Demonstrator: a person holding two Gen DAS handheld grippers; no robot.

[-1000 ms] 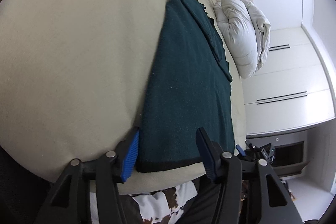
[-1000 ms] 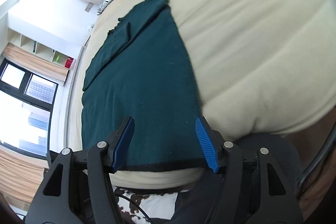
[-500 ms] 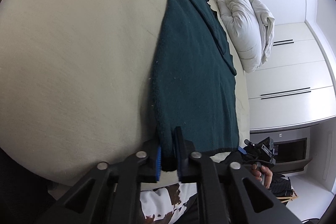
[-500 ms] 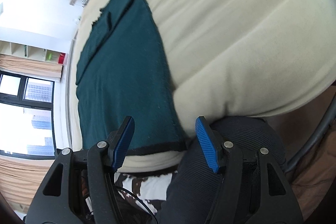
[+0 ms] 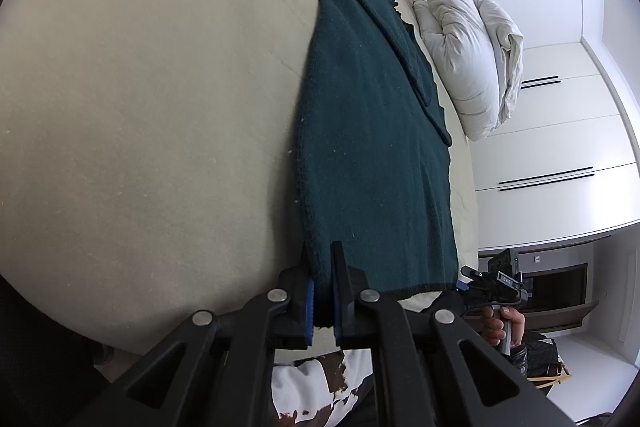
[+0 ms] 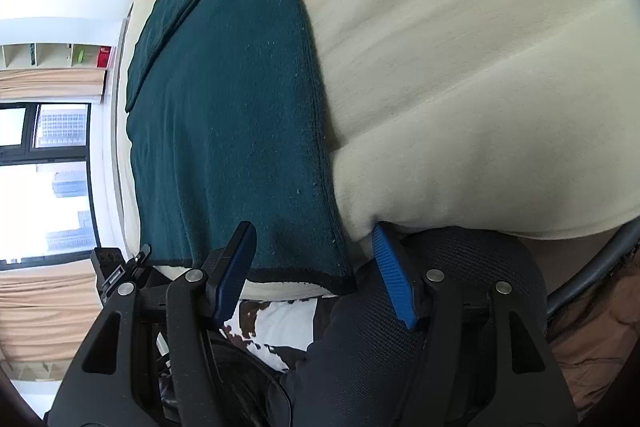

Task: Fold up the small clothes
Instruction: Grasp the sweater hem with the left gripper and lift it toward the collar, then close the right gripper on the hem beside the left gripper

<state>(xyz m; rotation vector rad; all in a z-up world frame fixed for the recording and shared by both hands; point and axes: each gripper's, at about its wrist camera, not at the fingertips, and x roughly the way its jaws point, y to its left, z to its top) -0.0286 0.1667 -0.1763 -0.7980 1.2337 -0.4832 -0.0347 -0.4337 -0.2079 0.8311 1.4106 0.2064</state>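
Our left tongs (image 5: pixel 322 301) pinch the near left corner of the green garment (image 5: pixel 368 155), which lies flat along the bed (image 5: pixel 140 107); our right tongs (image 6: pixel 316 275) stand wide over its near right corner, gripping nothing

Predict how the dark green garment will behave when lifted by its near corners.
The dark green garment lies flat, following the bed, so it will probably drape and sag. Its fuzzy knit likely resists slipping from the left gripper. It seems light.
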